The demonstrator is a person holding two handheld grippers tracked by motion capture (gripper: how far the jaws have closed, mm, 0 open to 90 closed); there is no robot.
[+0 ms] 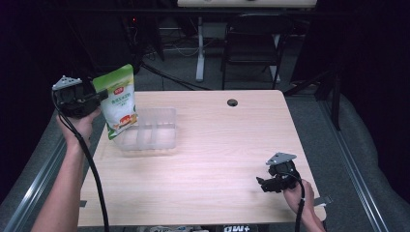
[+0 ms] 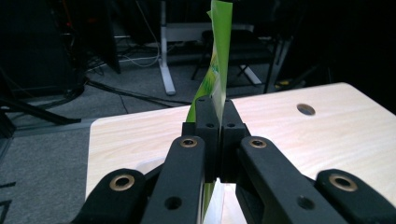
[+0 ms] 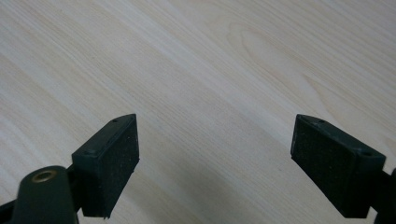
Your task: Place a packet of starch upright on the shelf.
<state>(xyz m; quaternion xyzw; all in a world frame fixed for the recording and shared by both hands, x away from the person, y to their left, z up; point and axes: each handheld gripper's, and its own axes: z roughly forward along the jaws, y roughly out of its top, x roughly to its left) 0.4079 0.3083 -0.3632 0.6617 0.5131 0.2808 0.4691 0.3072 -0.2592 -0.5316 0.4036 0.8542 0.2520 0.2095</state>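
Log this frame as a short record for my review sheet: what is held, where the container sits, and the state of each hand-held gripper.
held item: green and white pouch, upright, off the table
holder: left hand-held gripper, jaws shut on the pouch's edge
pouch position: at the left end of the clear plastic container, overlapping it in the high view
container: on the wooden table, left part, nothing visible inside
right hand-held gripper: jaws wide open over bare tabletop near the right front corner, holding nothing
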